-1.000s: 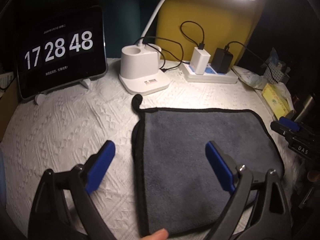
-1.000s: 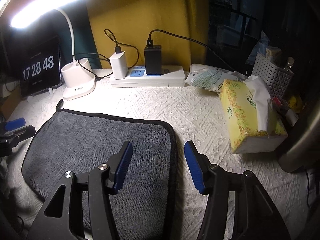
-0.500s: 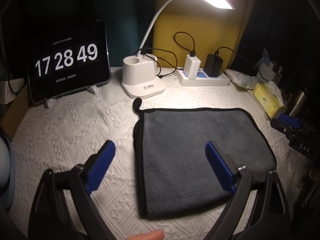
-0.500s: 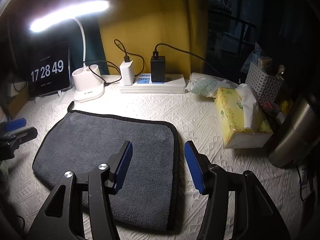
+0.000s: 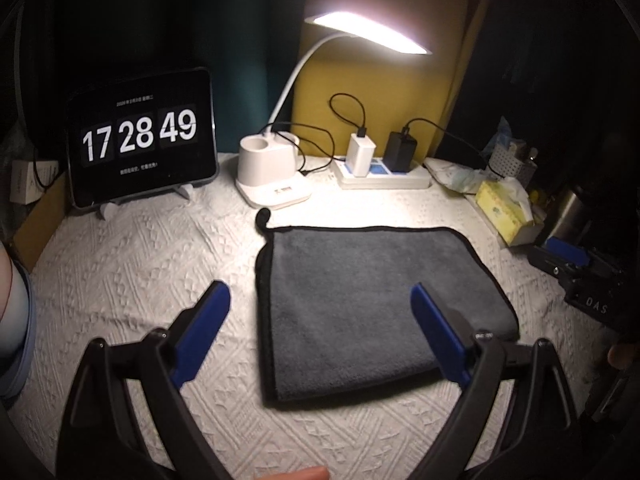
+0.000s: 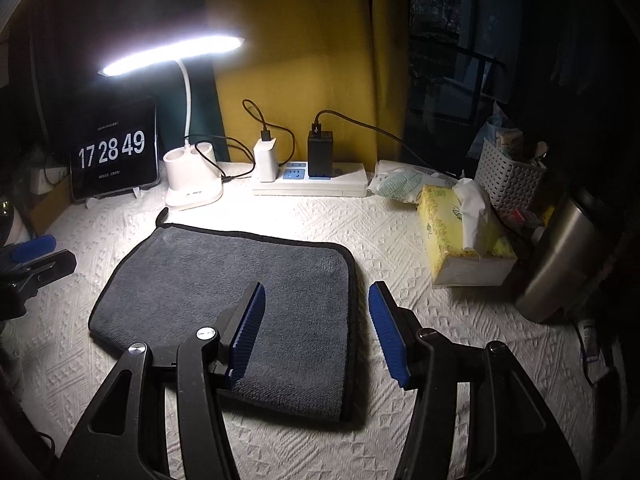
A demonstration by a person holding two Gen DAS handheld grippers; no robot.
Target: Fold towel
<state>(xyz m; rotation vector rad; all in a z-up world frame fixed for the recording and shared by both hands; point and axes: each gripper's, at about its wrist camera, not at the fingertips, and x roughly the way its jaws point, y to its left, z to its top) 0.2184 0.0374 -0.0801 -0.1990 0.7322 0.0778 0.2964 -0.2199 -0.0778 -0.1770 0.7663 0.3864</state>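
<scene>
A grey towel with black trim lies folded flat on the white textured table cover; it also shows in the right wrist view. Its hanging loop points toward the lamp base. My left gripper is open and empty, held above the towel's near left part. My right gripper is open and empty above the towel's right edge. The right gripper shows at the right edge of the left view, and the left gripper at the left edge of the right view.
At the back stand a clock tablet, a white desk lamp base and a power strip with chargers. A yellow tissue box, a white basket and a steel flask stand at the right.
Both grippers have pulled back and up from the towel, so more of the table and lamp shows. The towel has not moved. The clock went from 48 to 49.
</scene>
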